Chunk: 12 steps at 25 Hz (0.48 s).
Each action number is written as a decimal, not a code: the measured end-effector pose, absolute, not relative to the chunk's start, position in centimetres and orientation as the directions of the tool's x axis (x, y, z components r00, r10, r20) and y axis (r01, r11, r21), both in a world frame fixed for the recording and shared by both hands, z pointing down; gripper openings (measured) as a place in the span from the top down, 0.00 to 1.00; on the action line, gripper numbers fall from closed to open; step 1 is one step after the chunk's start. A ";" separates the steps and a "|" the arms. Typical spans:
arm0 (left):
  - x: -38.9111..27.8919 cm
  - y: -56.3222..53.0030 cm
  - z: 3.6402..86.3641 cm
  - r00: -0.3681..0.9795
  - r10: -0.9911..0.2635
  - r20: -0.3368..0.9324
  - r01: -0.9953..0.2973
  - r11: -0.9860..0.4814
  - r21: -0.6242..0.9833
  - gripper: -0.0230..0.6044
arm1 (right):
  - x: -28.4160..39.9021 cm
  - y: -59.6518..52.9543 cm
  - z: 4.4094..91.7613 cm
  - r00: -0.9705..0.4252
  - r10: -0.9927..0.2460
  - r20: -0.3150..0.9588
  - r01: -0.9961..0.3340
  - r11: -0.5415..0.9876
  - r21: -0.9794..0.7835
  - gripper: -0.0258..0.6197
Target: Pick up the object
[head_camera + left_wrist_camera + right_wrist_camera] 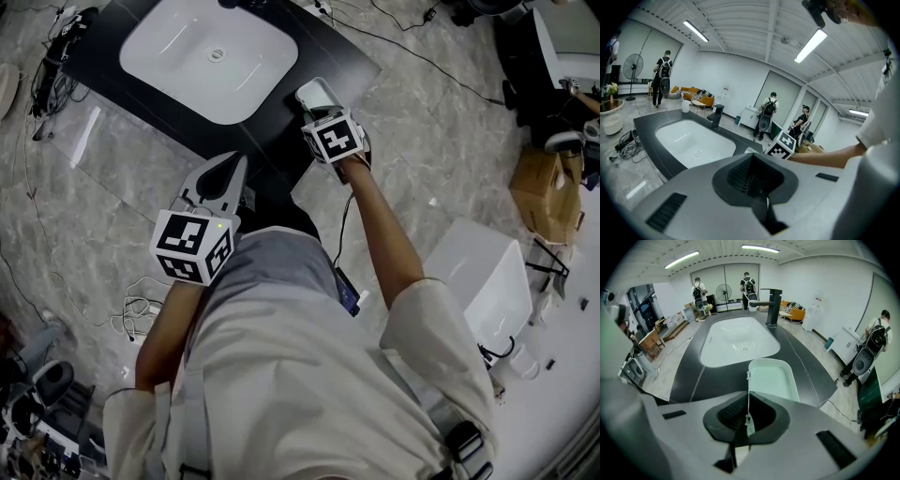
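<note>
Pale shirt (pixel 309 375) fills the lower head view and hides the person's legs. Right gripper (pixel 748 416) is clenched on the thin rim of a mint-white plastic tray (pixel 771 380), which sits over the front right corner of the black desk (pixel 693 376), just before the white basin (pixel 740 341). From above, the marker cube (pixel 334 139) covers most of the tray. Left gripper (pixel 752 173), clenched on nothing, hangs near the desk's front edge.

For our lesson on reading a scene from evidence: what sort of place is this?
Probably a lab or workshop hall, not a bathroom: the sink counter stands alone in an open room, loose cables lie on the floor, and people with backpacks stand about.
</note>
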<state>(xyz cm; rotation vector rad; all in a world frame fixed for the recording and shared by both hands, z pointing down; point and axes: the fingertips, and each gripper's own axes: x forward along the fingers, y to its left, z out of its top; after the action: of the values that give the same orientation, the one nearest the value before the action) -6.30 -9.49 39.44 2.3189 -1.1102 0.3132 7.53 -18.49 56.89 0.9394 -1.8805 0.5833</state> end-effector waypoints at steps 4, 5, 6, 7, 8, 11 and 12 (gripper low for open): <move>-6.5 -8.9 39.8 0.641 -0.639 0.426 -0.767 -0.516 0.380 0.96 | 7.1 -17.4 56.9 -0.287 -0.372 0.883 -0.804 0.594 -0.011 0.93; -6.6 -8.8 39.8 0.641 -0.639 0.425 -0.767 -0.515 0.382 0.96 | 7.1 -17.1 56.9 -0.284 -0.372 0.884 -0.806 0.592 -0.010 0.93; -6.6 -8.8 39.8 0.640 -0.640 0.425 -0.768 -0.513 0.384 0.96 | 7.0 -16.9 56.9 -0.283 -0.373 0.884 -0.807 0.591 -0.009 0.93; -6.7 -8.7 39.8 0.640 -0.641 0.424 -0.768 -0.512 0.384 0.96 | 6.9 -16.7 56.8 -0.284 -0.376 0.882 -0.807 0.590 -0.008 0.93; -6.8 -8.6 39.7 0.640 -0.642 0.422 -0.768 -0.512 0.384 0.96 | 6.9 -16.5 56.7 -0.285 -0.379 0.881 -0.808 0.589 -0.008 0.93; -7.1 -8.4 39.5 0.641 -0.644 0.419 -0.767 -0.513 0.385 0.96 | 6.7 -15.9 56.2 -0.285 -0.384 0.878 -0.814 0.581 -0.010 0.93; -7.2 -8.3 39.5 0.641 -0.644 0.418 -0.767 -0.512 0.387 0.96 | 6.6 -15.7 56.1 -0.284 -0.389 0.876 -0.814 0.580 -0.007 0.93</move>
<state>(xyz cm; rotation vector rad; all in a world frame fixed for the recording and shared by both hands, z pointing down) -7.22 -8.28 39.51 2.3164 -1.0982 0.2982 6.64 -15.73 56.05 0.9707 -1.8924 0.5829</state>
